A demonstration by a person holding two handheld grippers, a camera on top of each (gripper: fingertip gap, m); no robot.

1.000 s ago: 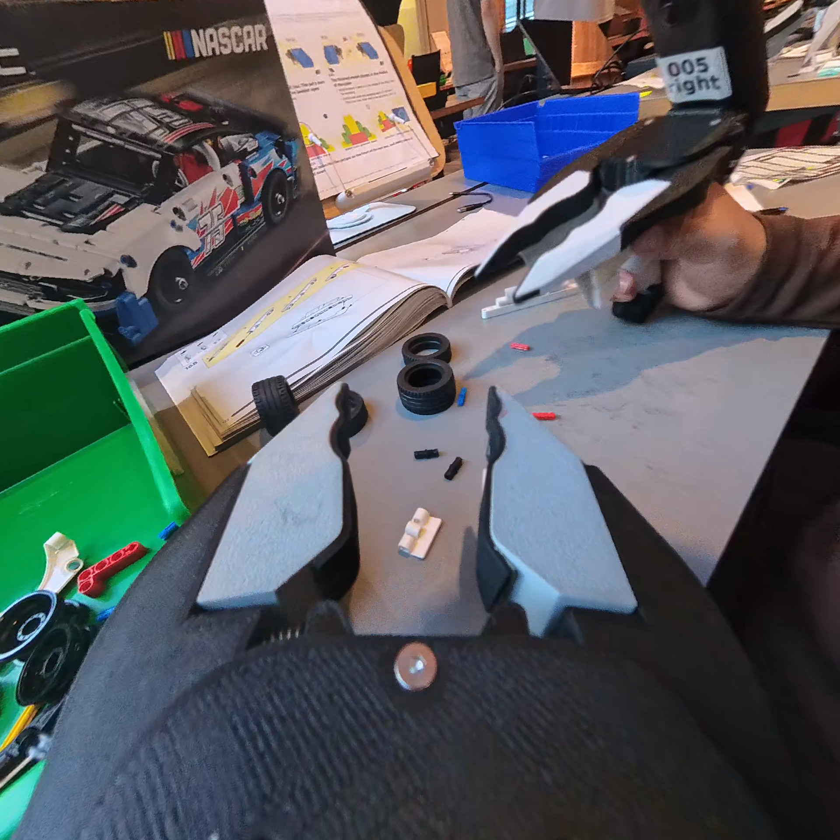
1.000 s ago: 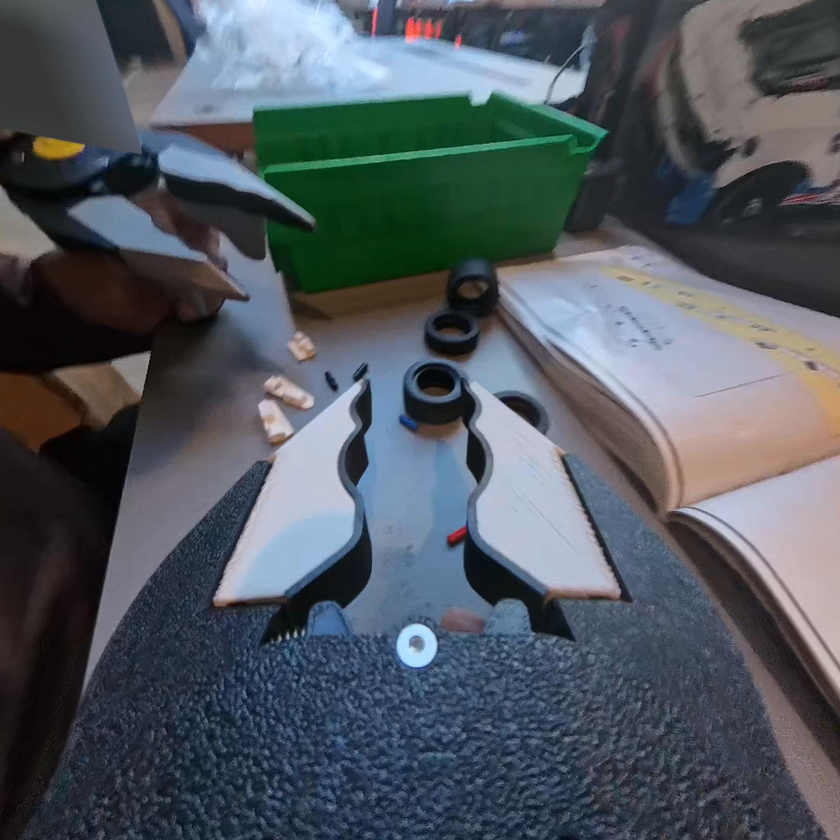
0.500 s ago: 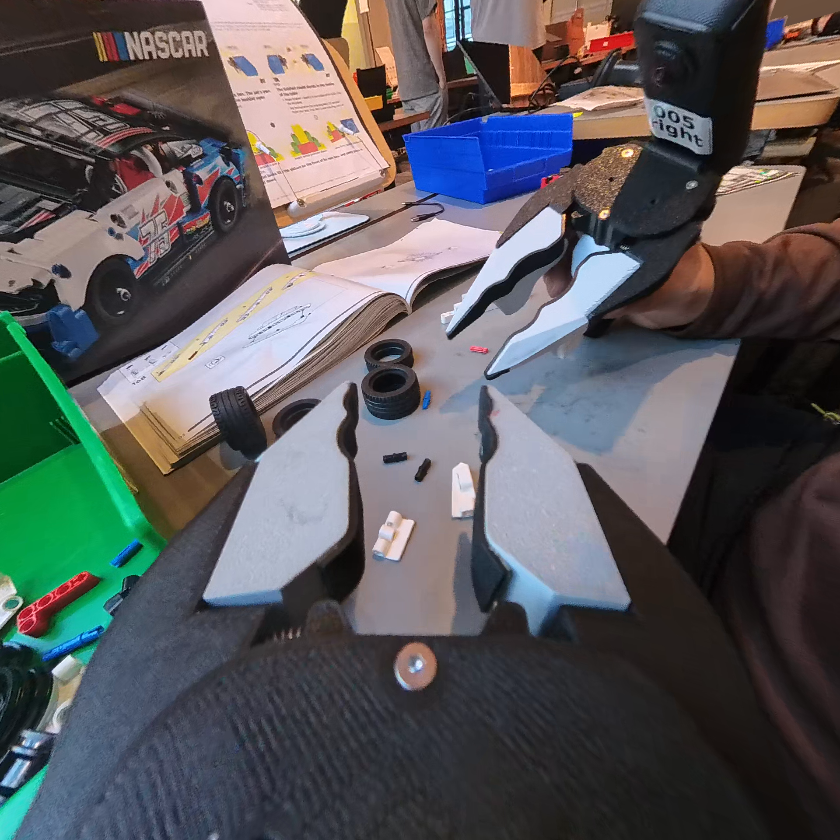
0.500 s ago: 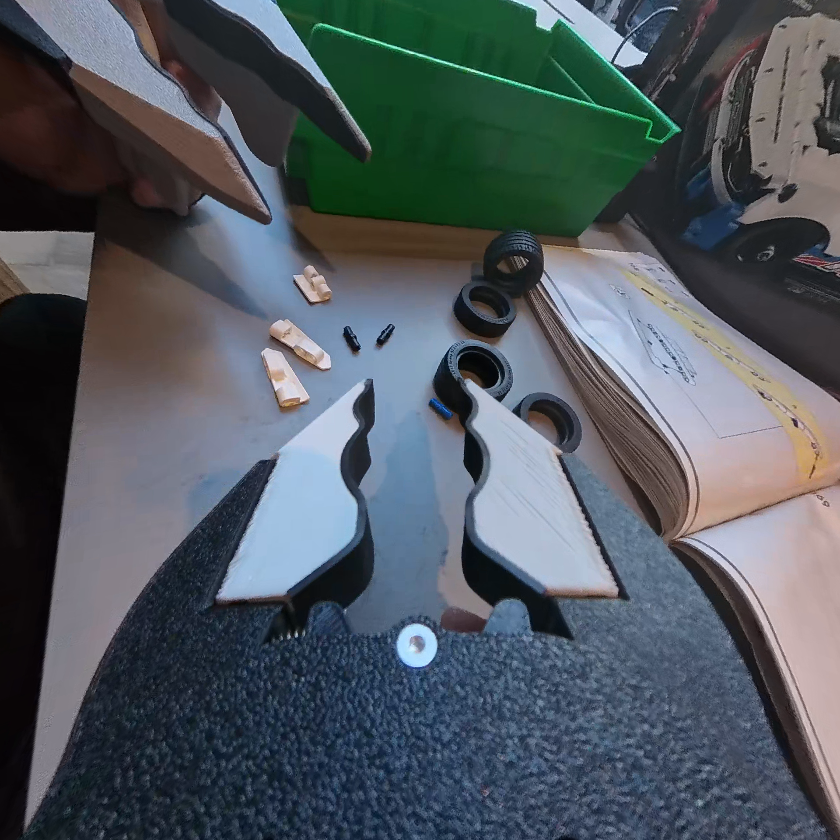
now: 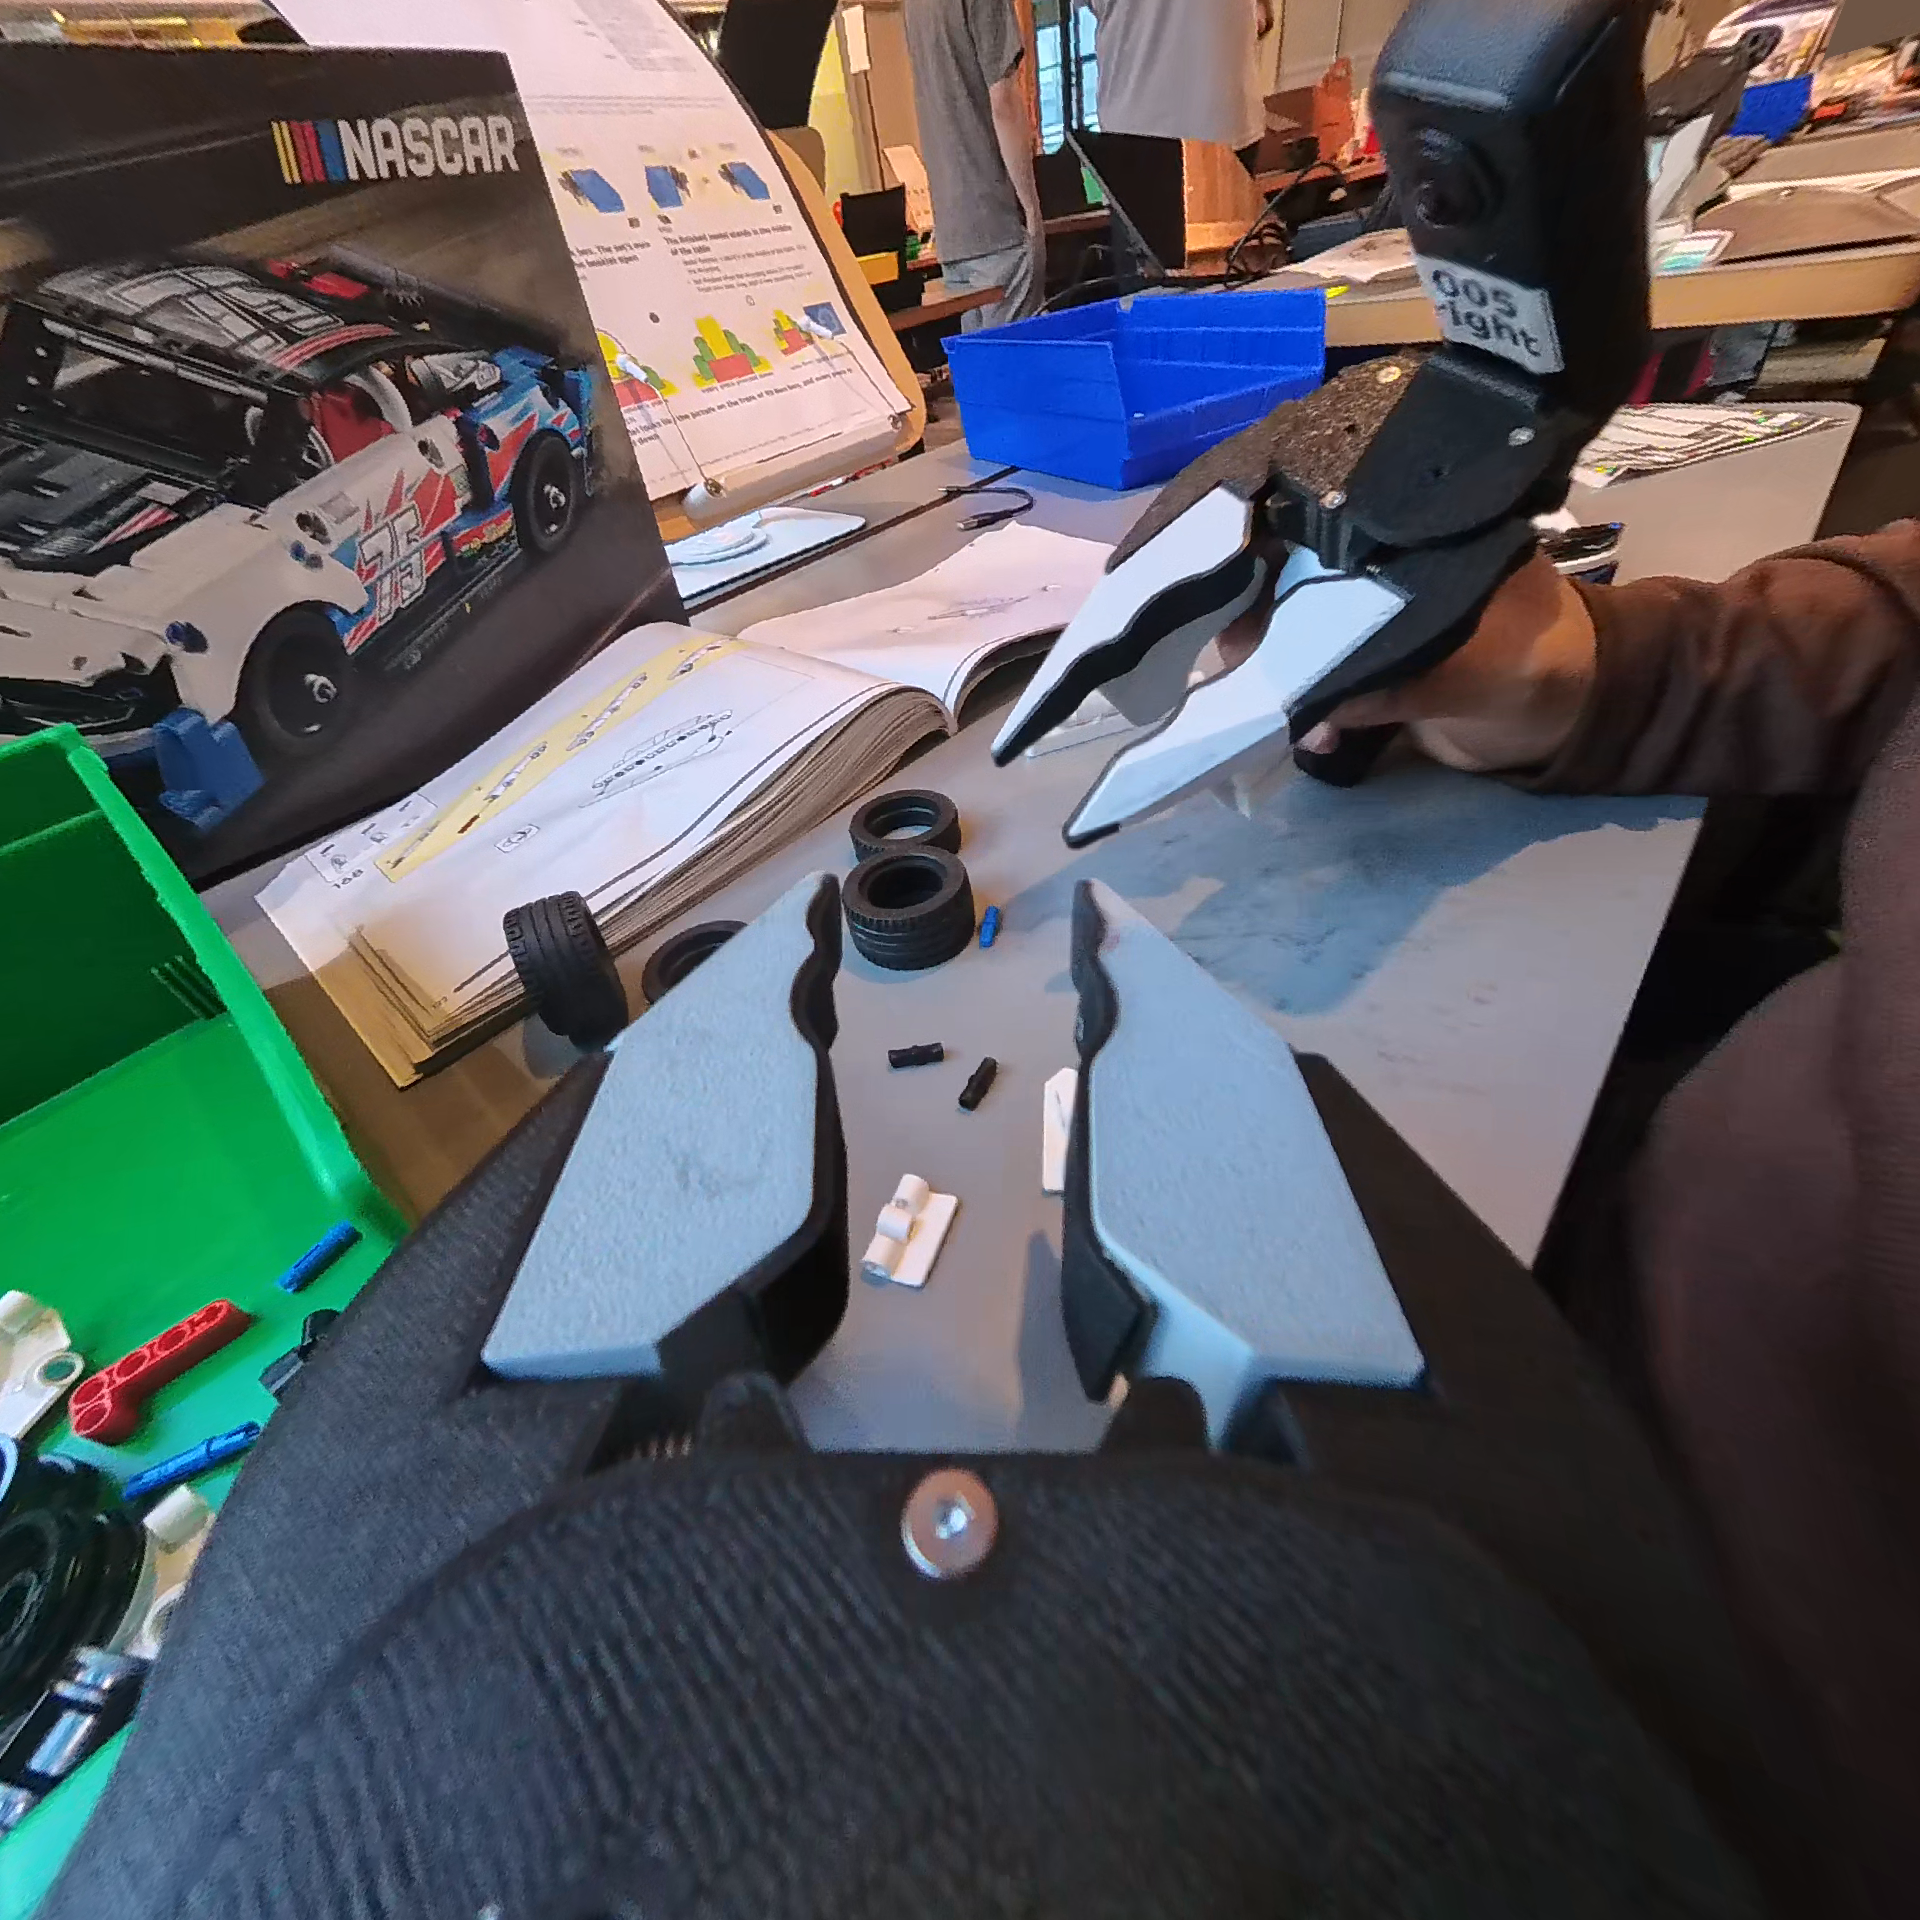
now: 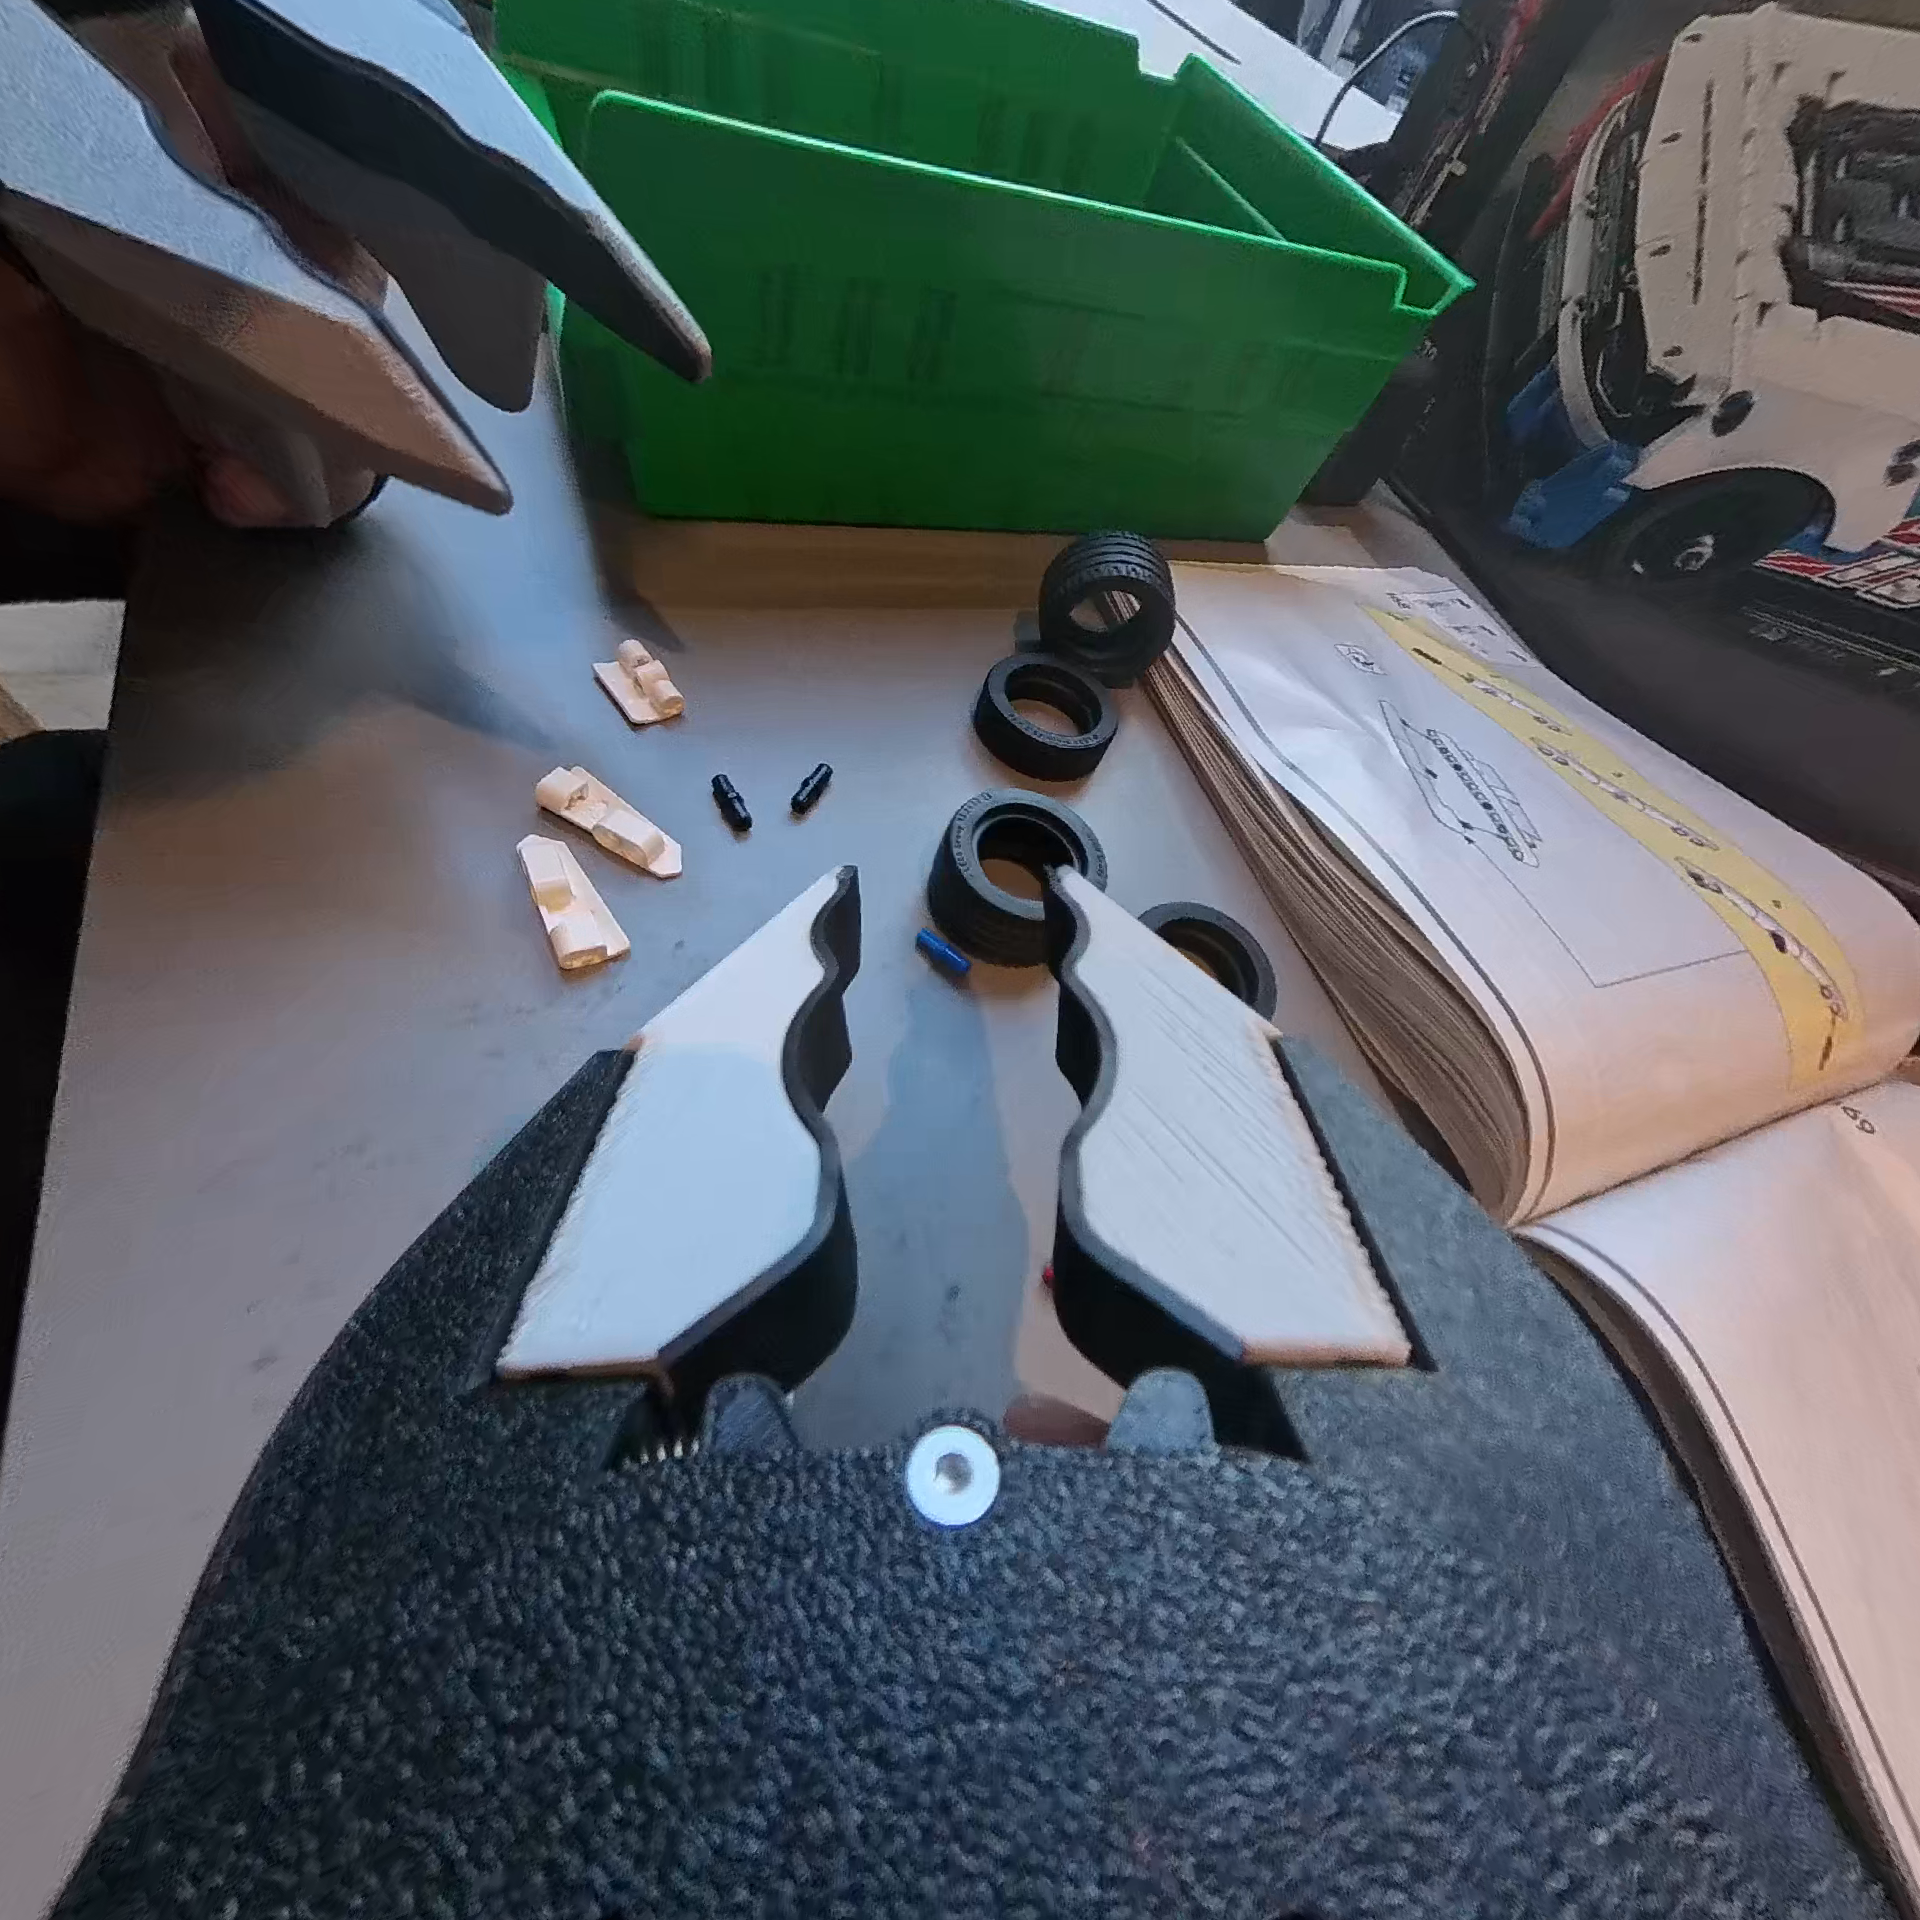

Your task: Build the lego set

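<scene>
Grey matte desk (image 5: 1403, 987) is running out to its right edge at frame right in the left wrist view, with bare room there. The left tool (image 5: 951, 899) is hanging released, jaws spread, nothing gripped, over small lego bits: a white flat clip piece (image 5: 911, 1231), two short black pins (image 5: 916, 1056) and a tiny blue pin (image 5: 988, 925). Four black ribbed rubber tyres are sitting mid-frame: the stacked-looking tyre (image 5: 908, 906) is lying flat and one tyre (image 5: 564, 966) is standing on edge against the open paper instruction booklet (image 5: 644, 769). A green plastic bin (image 5: 156, 1143) with loose parts is filling lower left; a glossy car box (image 5: 291, 416) is standing upper left.

The right tool (image 6: 951, 878) is also released and empty, its right fingertip (image 6: 1070, 894) overlapping the nearest tyre (image 6: 1013, 873); contact unclear. Three cream pieces (image 6: 608, 821) are lying left of centre.

Versus half a second ago, the right tool is sitting slightly closer to that tyre; the left tool is barely shifting.
</scene>
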